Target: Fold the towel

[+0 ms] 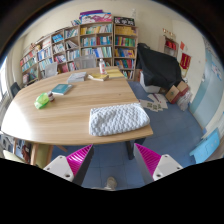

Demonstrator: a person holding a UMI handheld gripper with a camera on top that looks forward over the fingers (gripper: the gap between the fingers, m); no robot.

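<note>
A grey-and-white patterned towel (119, 119) lies folded into a compact rectangle near the front right edge of the wooden table (60, 115). My gripper (112, 160) is held back from the table and lower than its top, well short of the towel. Its two fingers with magenta pads (73, 157) stand wide apart with nothing between them; only the blue-grey floor shows in the gap.
On the table's far part lie a green object (43, 100), a blue book (62, 89) and a bottle (101, 67). Bookshelves (85, 45) line the back wall. A black chair (157, 65) and boxes (176, 92) stand at the right. A shoe (110, 183) shows below.
</note>
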